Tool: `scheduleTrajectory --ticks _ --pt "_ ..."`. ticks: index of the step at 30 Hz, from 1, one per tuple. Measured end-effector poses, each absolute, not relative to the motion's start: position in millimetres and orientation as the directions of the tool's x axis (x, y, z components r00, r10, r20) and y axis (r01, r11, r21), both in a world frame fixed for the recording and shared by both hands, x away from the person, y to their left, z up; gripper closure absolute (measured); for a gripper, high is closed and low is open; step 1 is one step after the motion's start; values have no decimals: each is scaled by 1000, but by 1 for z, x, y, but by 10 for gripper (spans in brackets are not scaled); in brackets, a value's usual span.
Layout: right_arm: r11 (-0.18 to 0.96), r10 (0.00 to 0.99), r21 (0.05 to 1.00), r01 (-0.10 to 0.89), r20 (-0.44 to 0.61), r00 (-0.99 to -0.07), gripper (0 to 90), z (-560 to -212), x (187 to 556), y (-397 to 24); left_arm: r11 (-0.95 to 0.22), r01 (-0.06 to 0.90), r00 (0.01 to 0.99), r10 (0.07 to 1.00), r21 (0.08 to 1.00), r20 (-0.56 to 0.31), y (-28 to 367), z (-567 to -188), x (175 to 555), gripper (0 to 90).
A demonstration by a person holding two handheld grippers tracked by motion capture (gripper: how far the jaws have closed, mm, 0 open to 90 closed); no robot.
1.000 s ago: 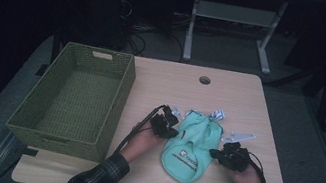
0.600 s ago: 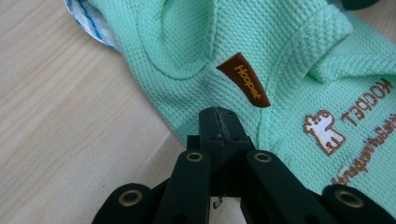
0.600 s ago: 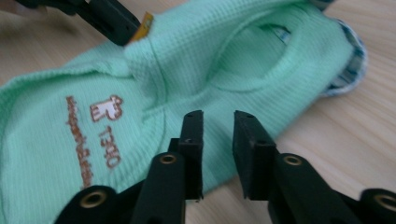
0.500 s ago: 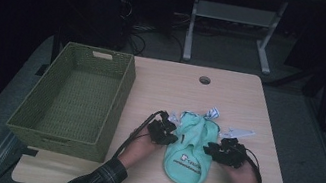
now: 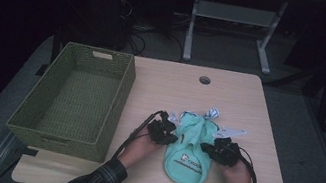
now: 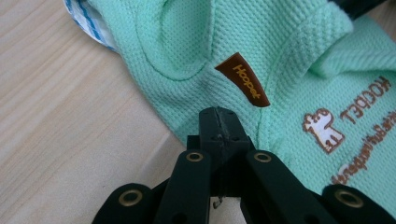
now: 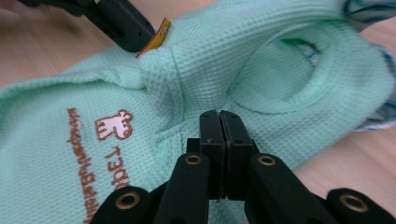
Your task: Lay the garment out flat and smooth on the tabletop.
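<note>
A small mint-green pet shirt (image 5: 189,152) with a printed logo lies on the wooden table (image 5: 172,83), near the front edge. My left gripper (image 5: 165,134) is at the shirt's left side. In the left gripper view its jaws are pressed together on the shirt's hem (image 6: 280,70), just below a brown label (image 6: 243,79). My right gripper (image 5: 219,151) is at the shirt's right side. Its jaws have just been closing and now pinch a fold of the mint shirt (image 7: 261,60) below the sleeve hole. The left gripper's tip (image 7: 122,25) shows across the cloth.
A green woven basket (image 5: 120,89) stands at the left of the table, its inside bare. White cloth with blue stripes (image 5: 211,113) pokes out from under the shirt's far end. A round cable hole (image 5: 204,80) sits near the table's far edge.
The shirt's upper part has bunched narrower between the two grippers. The right gripper has edged left onto the cloth, and the left hand has barely moved.
</note>
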State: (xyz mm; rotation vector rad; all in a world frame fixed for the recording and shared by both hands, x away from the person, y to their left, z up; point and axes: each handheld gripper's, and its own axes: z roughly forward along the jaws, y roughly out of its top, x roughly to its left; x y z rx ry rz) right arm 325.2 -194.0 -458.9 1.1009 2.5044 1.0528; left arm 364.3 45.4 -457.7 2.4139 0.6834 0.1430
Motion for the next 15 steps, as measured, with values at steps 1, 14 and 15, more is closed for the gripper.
scheduleTrajectory --ticks 1,14,15 --pt "455 711 686 567 104 -696 881 -458 325 -197 -675 439 861 505 593 -62 46 -458 364 898" --pt "424 716 694 581 136 -685 881 -455 320 -218 -673 440 861 504 595 -66 46 -458 365 898" --pt "421 717 698 580 136 -684 880 -455 320 -219 -673 440 861 505 595 -65 46 -458 365 898"
